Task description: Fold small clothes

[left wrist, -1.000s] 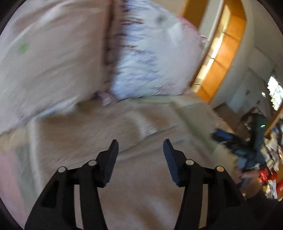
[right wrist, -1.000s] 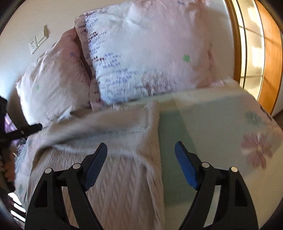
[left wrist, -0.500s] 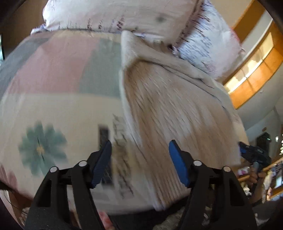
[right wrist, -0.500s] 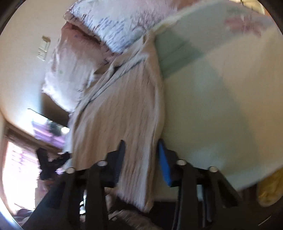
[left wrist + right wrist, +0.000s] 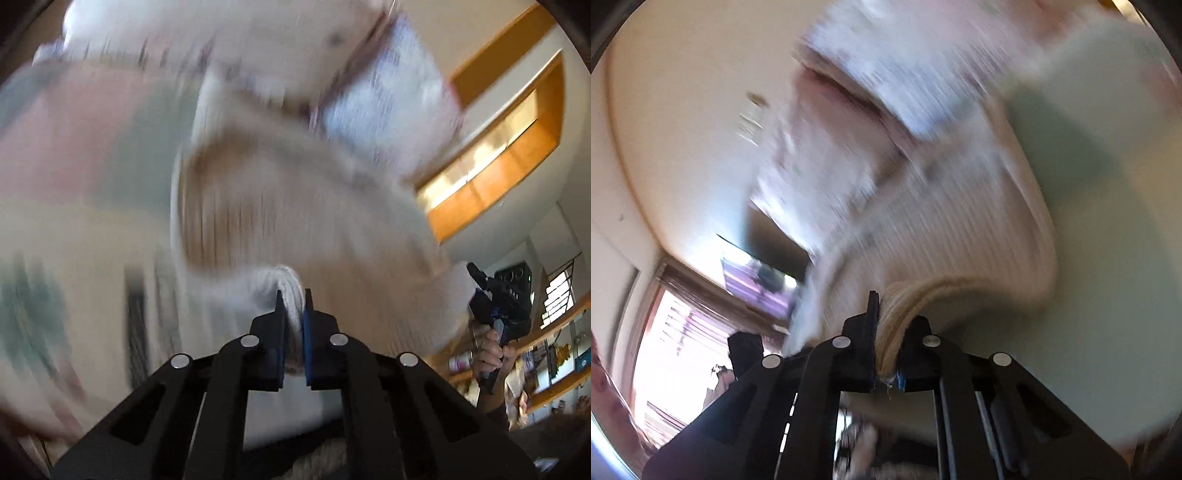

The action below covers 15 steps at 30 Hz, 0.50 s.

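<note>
Sweater (image 5: pixel 295 206) hem pinched between left gripper (image 5: pixel 293 314) fingers; right gripper (image 5: pixel 886 332) likewise.

The left black two-finger gripper (image 5: pixel 294 301) has its blue-padded jaws nearly together, pinching a fold of cream ribbed knit garment (image 5: pixel 288 221). The right black two-finger gripper (image 5: pixel 886 314) is likewise clamped on the knit's hem, gripped by the person's right hand (image 5: pixel 493 354).

The right tool (image 5: pixel 882 325) pinches the hem of a beige ribbed sweater (image 5: pixel 945 236) lying on the pale-green bedspread (image 5: pixel 1100 206).
</note>
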Each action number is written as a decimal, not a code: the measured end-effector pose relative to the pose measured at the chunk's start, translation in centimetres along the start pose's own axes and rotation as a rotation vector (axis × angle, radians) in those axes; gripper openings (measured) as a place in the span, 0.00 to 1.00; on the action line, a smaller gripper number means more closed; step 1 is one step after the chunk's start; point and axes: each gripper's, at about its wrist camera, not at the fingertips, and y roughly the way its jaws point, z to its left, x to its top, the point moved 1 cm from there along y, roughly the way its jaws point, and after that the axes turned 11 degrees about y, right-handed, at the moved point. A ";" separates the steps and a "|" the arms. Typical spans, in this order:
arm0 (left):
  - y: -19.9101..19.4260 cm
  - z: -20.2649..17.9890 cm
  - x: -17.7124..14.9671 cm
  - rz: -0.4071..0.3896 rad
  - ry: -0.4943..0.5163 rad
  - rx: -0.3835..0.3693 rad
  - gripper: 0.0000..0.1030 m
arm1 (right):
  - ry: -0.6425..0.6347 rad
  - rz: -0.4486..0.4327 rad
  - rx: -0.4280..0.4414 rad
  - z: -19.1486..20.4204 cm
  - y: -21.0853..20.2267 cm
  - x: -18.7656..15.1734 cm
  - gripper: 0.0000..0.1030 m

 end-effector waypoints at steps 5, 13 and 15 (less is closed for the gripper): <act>0.3 3.2 12.2 -0.221 0.064 0.145 0.06 | -0.056 -0.135 0.068 3.0 5.4 9.2 0.08; 11.5 10.7 20.1 -0.094 -0.132 0.294 0.30 | 0.133 -0.125 -0.350 -4.7 18.3 18.1 0.31; 10.3 11.5 19.1 -0.136 -0.155 0.235 0.61 | 0.118 -0.128 -0.305 -4.8 17.4 17.5 0.60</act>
